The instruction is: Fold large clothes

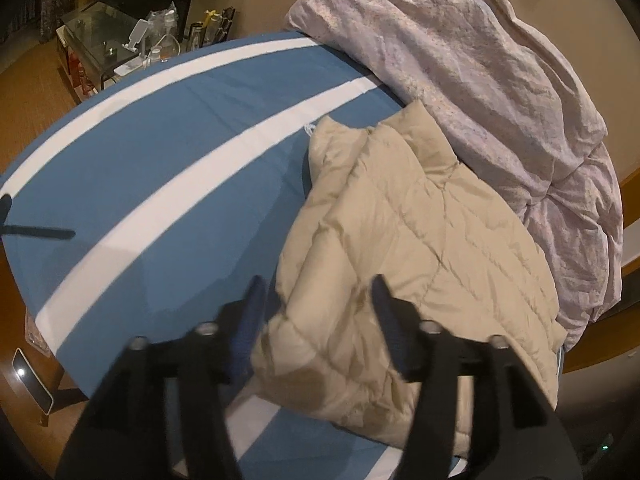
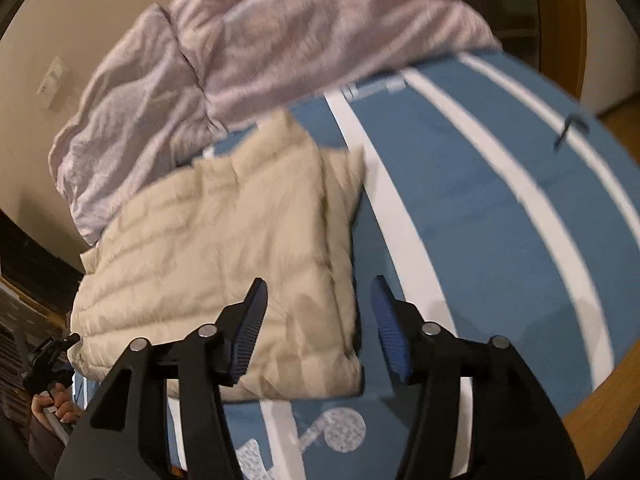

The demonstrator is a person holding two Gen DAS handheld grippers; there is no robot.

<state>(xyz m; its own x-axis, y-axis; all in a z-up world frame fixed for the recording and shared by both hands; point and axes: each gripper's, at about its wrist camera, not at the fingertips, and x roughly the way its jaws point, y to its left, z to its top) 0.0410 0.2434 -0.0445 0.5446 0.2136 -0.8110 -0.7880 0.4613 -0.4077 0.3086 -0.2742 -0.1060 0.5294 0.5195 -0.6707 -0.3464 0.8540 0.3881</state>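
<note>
A beige quilted puffer jacket (image 1: 400,232) lies folded into a thick block on the blue bed sheet with white stripes (image 1: 160,152). My left gripper (image 1: 319,304) hovers over its near corner, jaws open, the padded fabric beneath and between the fingers but not pinched. In the right wrist view the same jacket (image 2: 224,248) lies left of centre. My right gripper (image 2: 319,292) is open above its near right edge, one finger over the jacket and the other over the sheet (image 2: 480,208). Nothing is held.
A crumpled pale pink duvet (image 1: 460,64) is heaped behind the jacket against the wall. A cluttered bedside stand (image 1: 120,40) sits beyond the bed's far corner. A thin dark object (image 1: 40,233) lies on the sheet. A hand (image 2: 52,404) shows at the lower left.
</note>
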